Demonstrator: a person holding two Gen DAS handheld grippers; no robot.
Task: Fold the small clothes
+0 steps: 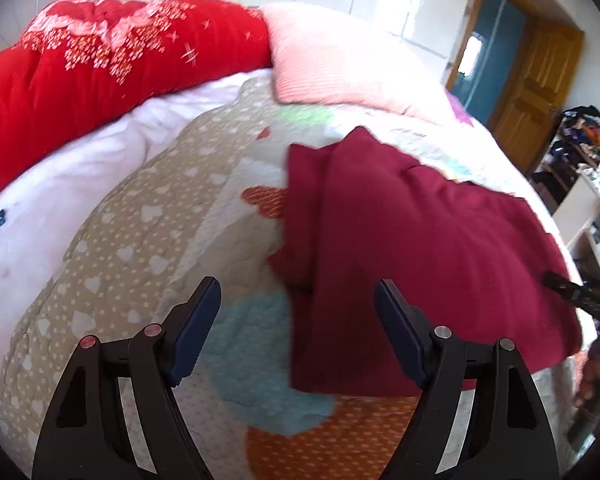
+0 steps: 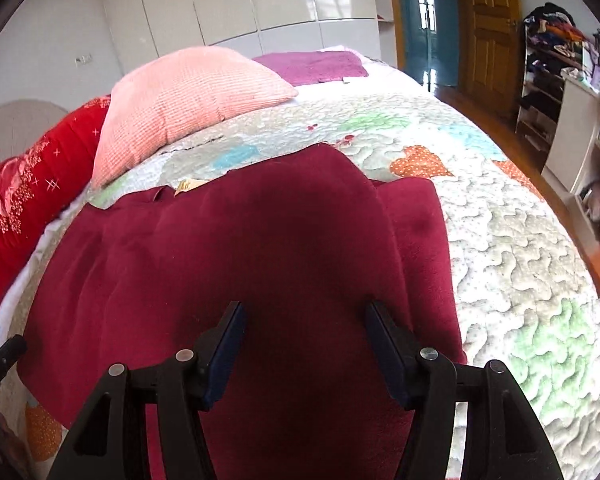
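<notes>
A dark red garment [image 1: 420, 248] lies partly folded on the patterned quilt [image 1: 140, 240], with one flap laid over the rest. It fills the middle of the right wrist view [image 2: 240, 256]. My left gripper [image 1: 298, 300] is open and empty, hovering above the garment's near left edge. My right gripper [image 2: 304, 320] is open and empty, close above the garment's near part. The tip of the right gripper [image 1: 572, 292] shows at the garment's right edge in the left wrist view.
A pink pillow [image 2: 180, 96] and a red duvet [image 1: 100, 64] lie at the head of the bed. A purple cloth [image 2: 312, 66] lies at the far side. Shelves with clothes [image 2: 552, 48] and a wooden door [image 2: 488, 28] stand to the right.
</notes>
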